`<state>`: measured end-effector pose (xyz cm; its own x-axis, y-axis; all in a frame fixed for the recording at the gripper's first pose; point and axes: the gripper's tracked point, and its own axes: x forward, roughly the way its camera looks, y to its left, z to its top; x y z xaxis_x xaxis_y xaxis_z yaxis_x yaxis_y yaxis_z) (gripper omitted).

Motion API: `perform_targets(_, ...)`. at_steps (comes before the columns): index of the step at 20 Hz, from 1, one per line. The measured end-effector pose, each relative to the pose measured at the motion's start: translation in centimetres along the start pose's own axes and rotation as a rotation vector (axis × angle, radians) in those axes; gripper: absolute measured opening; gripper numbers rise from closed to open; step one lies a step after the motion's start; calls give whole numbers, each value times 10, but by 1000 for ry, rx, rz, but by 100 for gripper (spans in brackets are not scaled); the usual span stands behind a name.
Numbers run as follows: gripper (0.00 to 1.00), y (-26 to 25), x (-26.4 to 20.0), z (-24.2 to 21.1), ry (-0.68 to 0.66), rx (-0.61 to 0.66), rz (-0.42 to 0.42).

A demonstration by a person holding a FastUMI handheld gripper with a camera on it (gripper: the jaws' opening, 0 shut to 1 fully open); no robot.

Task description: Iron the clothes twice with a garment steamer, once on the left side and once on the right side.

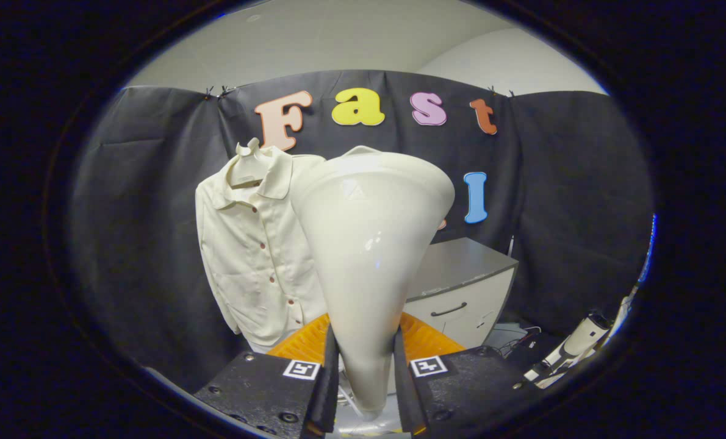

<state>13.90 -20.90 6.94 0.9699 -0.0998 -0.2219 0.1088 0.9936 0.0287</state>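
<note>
In the gripper view, your gripper [366,366] has both black fingers [329,378] pressed against the narrow neck of the glossy cream, cone-shaped garment steamer head [369,244], one on each side, so you are pinching it firmly by its handle end with the wide mouth rising ahead of you. The cream button-front shirt [253,250] hangs on a hanger against the black cloth wall, beyond the fingers and to the left of the steamer head, apart from it, so no pass looks begun. A grey-topped white cabinet [467,286] sits behind to the right. The smooth, tapering neck could slide or twist between the fingers as you drag it down the fabric. The broad head also hides much of the shirt's right half, so you may misjudge contact there or snag the placket.
</note>
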Motion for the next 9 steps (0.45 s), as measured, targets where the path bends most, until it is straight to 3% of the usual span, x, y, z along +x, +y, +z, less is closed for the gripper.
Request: perform_targets(9,40,7,-25,-52,39,-19,-9)
